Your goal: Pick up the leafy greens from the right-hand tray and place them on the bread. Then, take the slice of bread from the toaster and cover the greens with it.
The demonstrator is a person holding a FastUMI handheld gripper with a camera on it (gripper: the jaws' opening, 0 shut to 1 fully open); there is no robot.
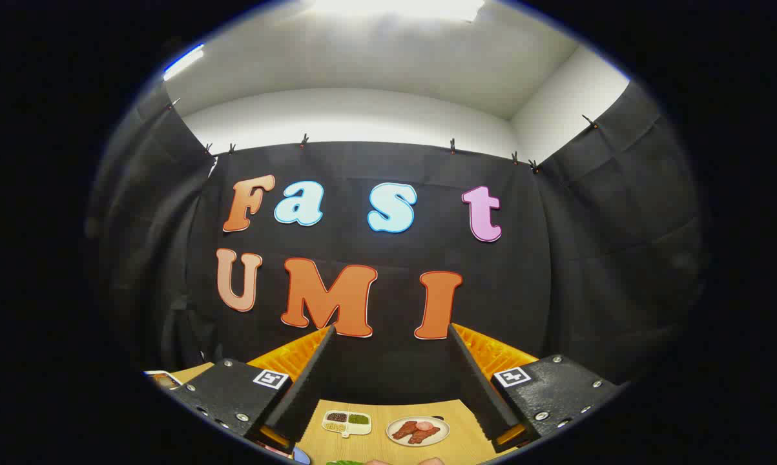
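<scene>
My gripper point(391, 336) is raised high over the wooden table point(453, 445) and faces the booth's back wall. Its two fingers stand wide apart with nothing between them. Far below, between the fingers, a sliver of the leafy greens point(345, 462) peeks in at the near end of the table. Neither the bread nor the toaster can be made out from here.
A small white divided tray point(347, 422) with dark and green fillings lies on the table beyond the fingers. Beside it sits a round plate point(418, 431) with reddish meat slices. A blue-rimmed object point(301, 456) shows by the left finger.
</scene>
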